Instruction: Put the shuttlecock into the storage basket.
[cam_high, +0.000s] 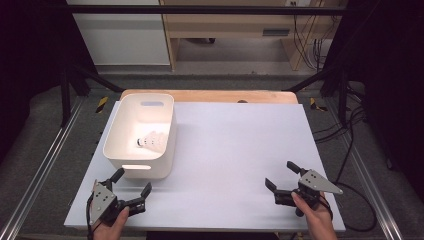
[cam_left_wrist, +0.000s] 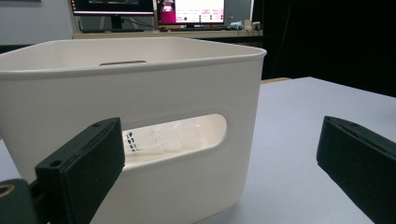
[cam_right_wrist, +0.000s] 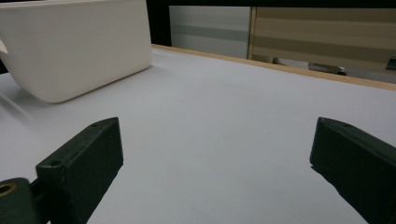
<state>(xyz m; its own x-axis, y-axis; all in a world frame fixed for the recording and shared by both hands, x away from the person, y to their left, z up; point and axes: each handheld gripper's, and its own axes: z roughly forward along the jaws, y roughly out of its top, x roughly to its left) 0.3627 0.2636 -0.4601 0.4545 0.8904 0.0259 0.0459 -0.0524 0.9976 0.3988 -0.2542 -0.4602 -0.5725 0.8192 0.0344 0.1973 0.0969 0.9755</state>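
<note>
You are holding your left gripper (cam_high: 132, 181) with jaws spread wide and empty, just short of the white bin (cam_high: 116, 135); your right gripper (cam_high: 284, 174) is waiting equally wide, well apart over bare table (cam_high: 235, 150). I judge the reach is only starting: next you need to lift over the rim. The shuttlecock (cam_high: 150, 142) is lying on its side inside, cork toward the left wall, long axis across the bin.

No readable text, labels or numbers anywhere, monitor screens (cam_left_wrist: 190, 11) far beyond the left claw (cam_left_wrist: 224, 168) too blurred to read, white bin (cam_left_wrist: 140, 93) unmarked
</note>
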